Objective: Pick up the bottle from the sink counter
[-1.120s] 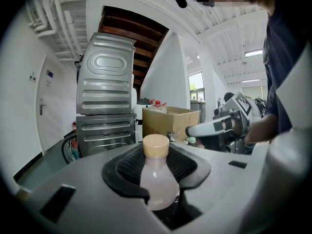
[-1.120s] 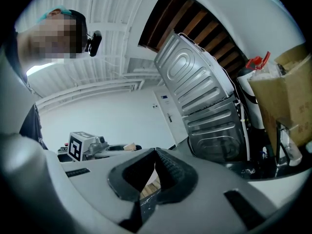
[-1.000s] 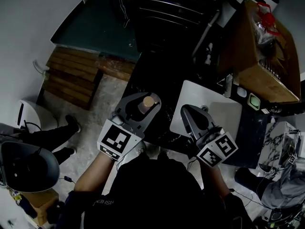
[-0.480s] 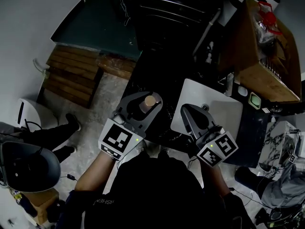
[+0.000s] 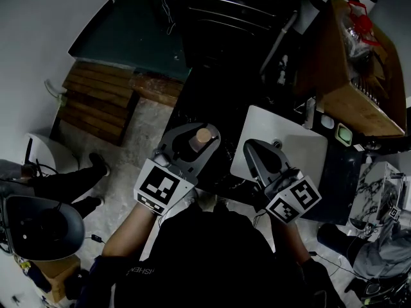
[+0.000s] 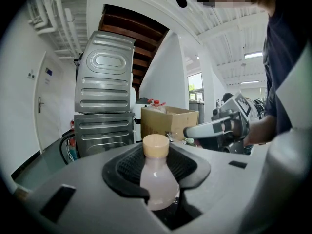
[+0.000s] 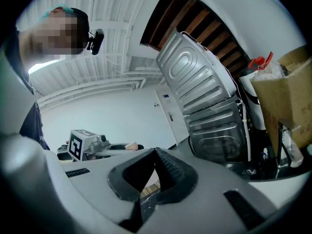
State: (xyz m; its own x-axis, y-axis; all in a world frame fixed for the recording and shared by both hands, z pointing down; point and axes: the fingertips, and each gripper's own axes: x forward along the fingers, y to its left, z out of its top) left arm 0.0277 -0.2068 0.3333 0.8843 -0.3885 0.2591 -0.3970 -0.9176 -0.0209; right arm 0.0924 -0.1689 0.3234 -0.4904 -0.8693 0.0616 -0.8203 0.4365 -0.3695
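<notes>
Left of the white square sink [image 5: 302,147], the head view shows the left claw [image 5: 192,132] wrapped round a pale, translucent plastic bottle with a tan cap [image 5: 203,135], above the near edge of the dark tabletop [image 5: 212,101]. The right claw [image 5: 255,149] hangs over the sink's near corner, apparently parked out of the way.

From the left gripper view, the ribbed black pads pinch the bottle low on its body, cap uppermost, likely so nothing spills. It looks lifted clear.

From the right gripper view, that claw is pressed together at the tips on nothing, idle because one claw suffices.
</notes>
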